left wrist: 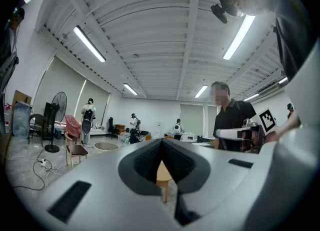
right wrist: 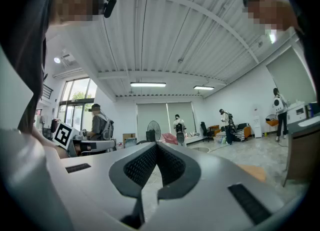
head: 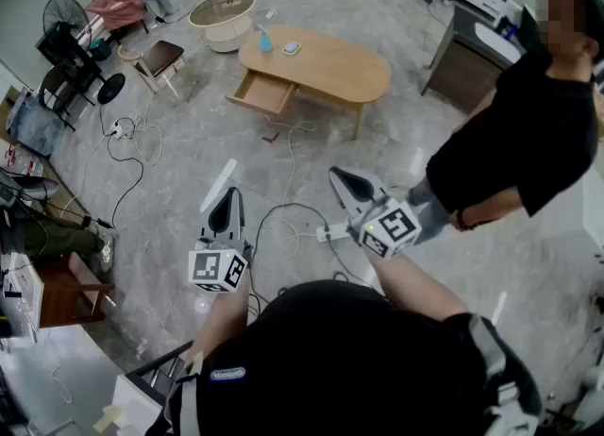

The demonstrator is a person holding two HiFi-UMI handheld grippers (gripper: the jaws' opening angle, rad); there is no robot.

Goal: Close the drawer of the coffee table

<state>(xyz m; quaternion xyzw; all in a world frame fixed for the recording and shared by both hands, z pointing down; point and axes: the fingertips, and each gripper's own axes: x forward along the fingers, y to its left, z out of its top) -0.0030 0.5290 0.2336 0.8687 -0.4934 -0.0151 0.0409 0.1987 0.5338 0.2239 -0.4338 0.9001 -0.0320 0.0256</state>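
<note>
Left tongs (head: pixel 227 200), right tongs (head: pixel 340 179) closed, empty (far off); walk up, push pale wooden drawer (head: pixel 264 94) squarely into oval wooden desk (head: pixel 340 71).

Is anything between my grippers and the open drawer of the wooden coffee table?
Nothing solid. Only white and black cables trail over the grey floor between the left gripper, the right gripper and the light wooden drawer, which stands pulled out of the oval table.

The table (head: pixel 340 66) and drawer (head: pixel 264 94) are smooth pale wood; the floor (head: pixel 189 142) is glossy marbled stone; the left gripper (head: pixel 227 200) and right gripper (head: pixel 342 182) are matt grey plastic.
</note>
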